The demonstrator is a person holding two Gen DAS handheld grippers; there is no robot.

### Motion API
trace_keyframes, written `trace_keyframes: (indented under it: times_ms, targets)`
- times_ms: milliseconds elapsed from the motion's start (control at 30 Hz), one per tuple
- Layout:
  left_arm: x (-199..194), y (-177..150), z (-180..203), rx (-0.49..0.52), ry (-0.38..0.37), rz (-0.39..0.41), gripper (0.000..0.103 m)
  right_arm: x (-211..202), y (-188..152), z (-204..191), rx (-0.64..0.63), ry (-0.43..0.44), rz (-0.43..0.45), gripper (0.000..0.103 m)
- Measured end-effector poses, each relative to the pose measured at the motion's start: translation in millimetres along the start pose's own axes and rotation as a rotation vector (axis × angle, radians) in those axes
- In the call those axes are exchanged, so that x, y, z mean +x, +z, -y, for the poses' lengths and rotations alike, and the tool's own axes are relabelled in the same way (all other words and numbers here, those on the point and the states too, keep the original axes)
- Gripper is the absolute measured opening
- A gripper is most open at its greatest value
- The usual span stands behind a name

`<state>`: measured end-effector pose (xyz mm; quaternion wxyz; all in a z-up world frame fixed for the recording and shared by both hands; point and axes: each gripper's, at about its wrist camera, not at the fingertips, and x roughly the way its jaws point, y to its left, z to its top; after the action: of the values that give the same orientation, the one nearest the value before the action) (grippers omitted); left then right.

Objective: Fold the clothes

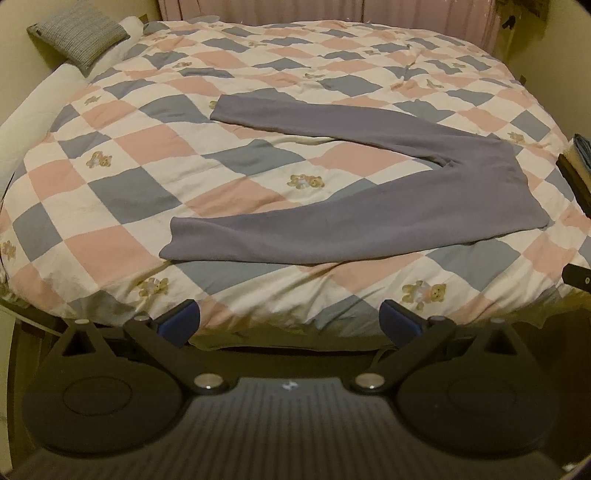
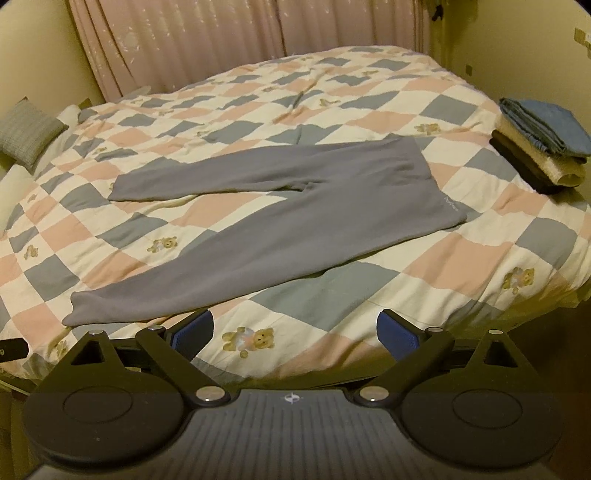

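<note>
Grey trousers (image 1: 369,199) lie splayed on the bed (image 1: 122,206); both sets of jaws gape empty, so the left gripper (image 1: 290,319) should pinch the ten-o'clock cuff while the right gripper (image 2: 295,332) takes the waistband at two o'clock.

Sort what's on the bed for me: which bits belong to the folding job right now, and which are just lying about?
Job in hand:
- grey trousers, spread flat in a V, not yet folded
- stack of folded clothes at the right edge of the bed
- left gripper and right gripper, both open and empty

Lying about:
- checked quilt
- grey cushion
- pink curtain
</note>
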<state>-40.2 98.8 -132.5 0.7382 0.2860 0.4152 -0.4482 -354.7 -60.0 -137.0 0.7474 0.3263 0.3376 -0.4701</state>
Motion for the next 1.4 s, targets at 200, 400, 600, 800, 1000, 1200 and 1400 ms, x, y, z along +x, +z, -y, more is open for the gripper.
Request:
trace_keyframes:
  times_ms: [200, 400, 600, 800, 1000, 1200, 1400]
  targets:
    - [-0.1, 0.8, -6.4, -0.005, 0.004, 0.005, 0.102, 0.0, -4.3, -3.9, -0.007, 0.002, -0.003, 0.098]
    - [4.4, 4.6, -11.0, -0.002, 0.005, -0.003, 0.102, 5.8, -3.1, -4.0, 0.009, -0.007, -0.014, 0.098]
    - [16.2, 13.4, -16.1, -0.018, 0.006, -0.017, 0.102, 17.8, 3.7, -3.8, 0.008, -0.011, -0.034, 0.098]
    - [36.7, 30.2, -23.5, -0.076, 0.018, -0.033, 0.102, 42.8, 25.8, 7.3, 0.004, -0.038, -0.064, 0.098]
    - [69.4, 59.3, -18.4, -0.096, 0.048, -0.063, 0.102, 78.4, 63.4, 23.0, -0.01, -0.037, -0.093, 0.098]
    - [115.0, 97.6, 1.6, -0.106, 0.069, -0.121, 0.102, 131.7, 109.0, 50.2, -0.065, -0.019, -0.17, 0.098]
    - [165.4, 144.0, 33.0, -0.086, 0.061, -0.144, 0.102, 192.2, 163.5, 103.8, -0.111, 0.014, -0.278, 0.098]
